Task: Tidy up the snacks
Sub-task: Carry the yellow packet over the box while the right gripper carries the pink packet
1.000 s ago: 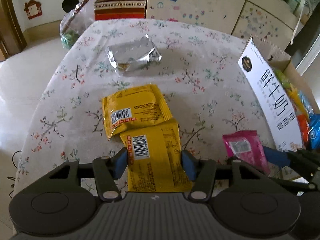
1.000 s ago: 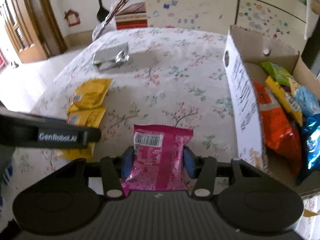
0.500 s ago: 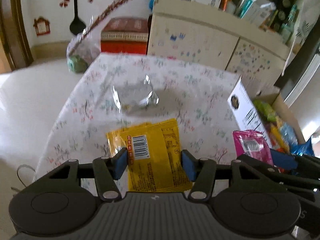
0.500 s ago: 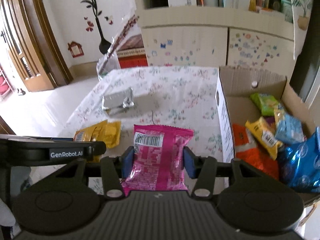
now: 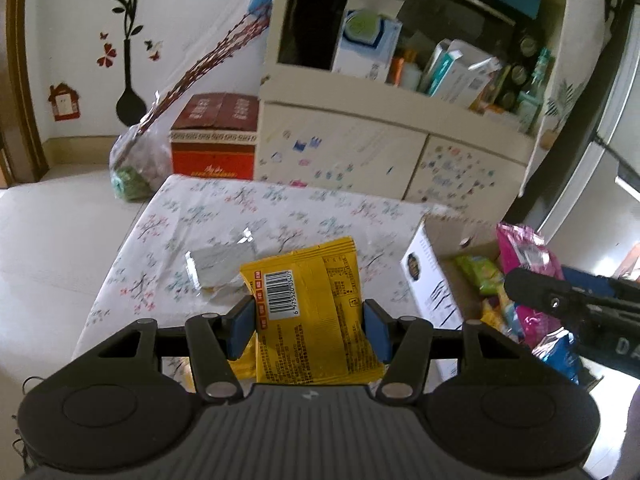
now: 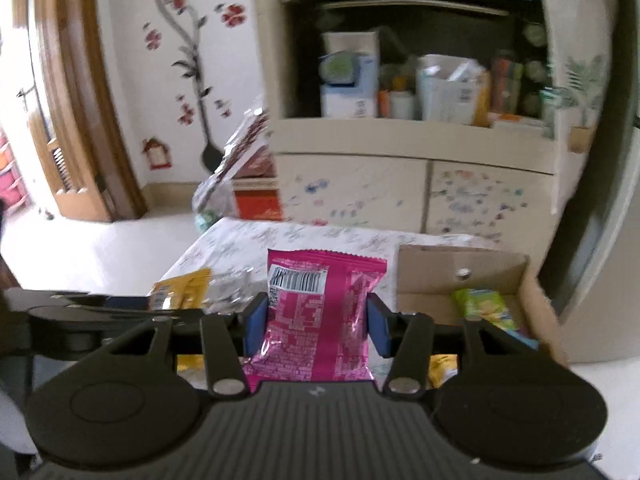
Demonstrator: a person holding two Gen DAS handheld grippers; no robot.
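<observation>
The left gripper [image 5: 307,326] has its blue fingers [image 5: 239,328] clamped on the sides of a yellow snack packet [image 5: 312,316], barcode up, raised clear of the surface. The right gripper [image 6: 316,326] likewise pinches a pink snack packet [image 6: 320,316] by its edges. Gripping the flat sides probably keeps each packet level for dropping into the cardboard box [image 5: 426,292], which sits just right of the left fingers and ahead-right of the right ones, already holding a green packet [image 6: 484,306]. Beyond the left fingers a silver foil packet [image 5: 218,266] lies on the floral-clothed surface [image 5: 280,208]; another yellow packet [image 6: 180,290] lies left of the right fingers. Further out stand a scribbled-on cabinet [image 5: 340,148] and a red box [image 5: 214,140] on the floor.
</observation>
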